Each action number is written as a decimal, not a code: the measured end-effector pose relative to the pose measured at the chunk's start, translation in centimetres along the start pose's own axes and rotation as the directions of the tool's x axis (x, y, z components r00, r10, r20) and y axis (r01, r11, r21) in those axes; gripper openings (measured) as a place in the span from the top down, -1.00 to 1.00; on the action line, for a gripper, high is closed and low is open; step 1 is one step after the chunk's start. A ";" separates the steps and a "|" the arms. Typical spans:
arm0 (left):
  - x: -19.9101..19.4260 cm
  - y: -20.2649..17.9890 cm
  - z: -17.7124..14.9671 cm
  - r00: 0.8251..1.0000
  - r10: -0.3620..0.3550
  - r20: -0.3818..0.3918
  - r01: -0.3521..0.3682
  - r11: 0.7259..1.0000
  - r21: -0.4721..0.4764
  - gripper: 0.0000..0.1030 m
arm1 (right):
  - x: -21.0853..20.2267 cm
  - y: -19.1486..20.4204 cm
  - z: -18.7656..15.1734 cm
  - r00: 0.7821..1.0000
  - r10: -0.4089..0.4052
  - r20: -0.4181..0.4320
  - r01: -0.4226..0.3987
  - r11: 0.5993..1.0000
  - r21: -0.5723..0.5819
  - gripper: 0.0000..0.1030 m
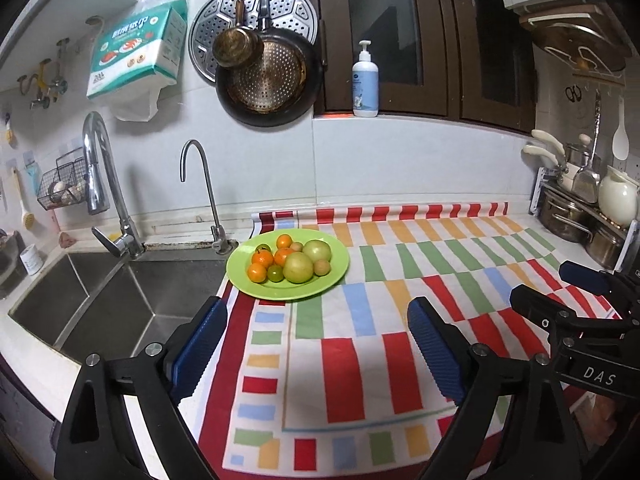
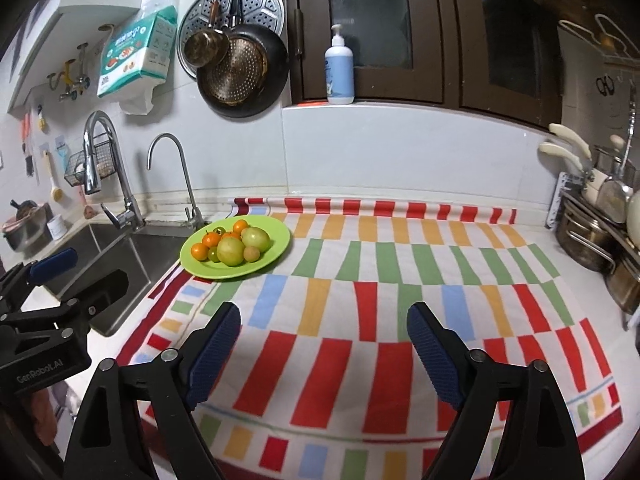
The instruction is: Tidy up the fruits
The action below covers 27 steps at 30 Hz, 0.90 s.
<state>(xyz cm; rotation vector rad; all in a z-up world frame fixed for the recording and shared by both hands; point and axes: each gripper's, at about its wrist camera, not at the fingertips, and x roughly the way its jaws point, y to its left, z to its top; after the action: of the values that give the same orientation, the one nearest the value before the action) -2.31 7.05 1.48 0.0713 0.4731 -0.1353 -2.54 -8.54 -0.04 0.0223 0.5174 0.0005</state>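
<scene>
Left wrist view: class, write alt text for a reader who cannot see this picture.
A green plate piled with small orange and larger pale green fruits sits on a striped cloth beside a steel sink. The left claw stands open and empty in the foreground, well short of the plate, and the right claw enters at the right edge.

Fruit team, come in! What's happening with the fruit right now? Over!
Left tongs and right tongs open, empty. Fruits piled on green plate beside sink. Striped cloth ahead bare.
</scene>
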 end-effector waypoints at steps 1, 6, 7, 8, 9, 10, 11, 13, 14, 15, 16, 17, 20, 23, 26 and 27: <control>-0.3 -0.2 -0.1 1.000 0.000 0.002 0.000 1.000 0.001 -0.84 | -0.4 -0.2 -0.1 1.000 0.001 0.002 -0.001 1.000 0.001 -0.67; -1.9 -0.8 -0.7 1.000 0.005 0.012 -0.005 1.000 -0.005 -0.91 | -2.3 -0.9 -0.7 1.000 -0.001 0.018 0.001 1.000 0.002 -0.67; -2.0 -0.8 -0.7 1.000 0.006 0.013 -0.006 1.000 -0.008 -0.91 | -2.6 -1.0 -0.8 1.000 0.000 0.020 0.000 1.000 0.000 -0.67; -2.3 -0.9 -0.8 1.000 0.007 0.013 -0.007 1.000 -0.011 -0.93 | -2.9 -1.0 -0.9 1.000 0.001 0.023 -0.001 1.000 -0.002 -0.67; -2.5 -0.9 -0.8 1.000 0.007 0.014 -0.007 1.000 -0.015 -0.95 | -3.1 -1.0 -1.0 1.000 0.001 0.024 -0.001 1.000 -0.004 -0.67; -2.7 -0.9 -0.9 1.000 0.007 0.016 -0.006 1.000 -0.017 -0.95 | -3.3 -1.0 -1.1 1.000 0.001 0.026 -0.001 1.000 -0.007 -0.67; -2.8 -1.0 -0.9 1.000 0.007 0.018 -0.006 1.000 -0.018 -0.97 | -3.6 -1.0 -1.1 1.000 0.003 0.028 -0.002 1.000 -0.009 -0.67; -3.3 -1.1 -1.0 1.000 0.009 0.024 -0.009 1.000 -0.016 -0.99 | -4.0 -1.1 -1.2 0.999 0.004 0.034 -0.004 1.000 -0.012 -0.67; -3.5 -1.2 -1.0 1.000 0.011 0.027 -0.010 1.000 -0.017 -1.00 | -4.2 -1.1 -1.3 0.999 0.006 0.037 -0.005 1.000 -0.013 -0.67; -3.7 -1.2 -1.1 1.000 0.011 0.028 -0.010 1.000 -0.017 -1.00 | -4.4 -1.2 -1.3 0.999 0.008 0.039 -0.008 1.000 -0.013 -0.67; -3.8 -1.3 -1.1 1.000 0.010 0.028 -0.010 1.000 -0.019 -1.00 | -4.6 -1.2 -1.3 0.999 0.010 0.041 -0.009 1.000 -0.013 -0.67; -4.0 -1.3 -1.1 1.000 0.010 0.028 -0.009 1.000 -0.020 -1.00 | -4.8 -1.2 -1.3 0.999 0.011 0.042 -0.011 1.000 -0.012 -0.67; -4.2 -1.4 -1.2 1.000 0.019 0.024 -0.018 1.000 -0.019 -1.00 | -5.3 -1.3 -1.3 0.999 0.013 0.050 -0.012 1.000 -0.012 -0.67; -4.5 -1.5 -1.3 0.999 0.025 0.024 -0.024 1.000 -0.016 -1.00 | -5.7 -1.4 -1.4 0.998 0.013 0.060 -0.012 1.000 -0.012 -0.67; -4.8 -1.8 -1.4 0.999 0.029 0.025 -0.029 1.000 -0.008 -1.00 | -6.1 -1.5 -1.5 0.998 0.016 0.065 -0.016 1.000 -0.008 -0.67; -4.9 -1.8 -1.5 0.999 0.028 0.026 -0.028 1.000 -0.006 -1.00 | -6.3 -1.6 -1.5 0.998 0.017 0.067 -0.016 1.000 -0.007 -0.67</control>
<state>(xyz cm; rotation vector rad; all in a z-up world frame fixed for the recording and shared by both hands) -7.56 5.93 2.37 0.0704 0.4464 -0.1072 -8.74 -10.13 1.71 0.0204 0.4498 0.0177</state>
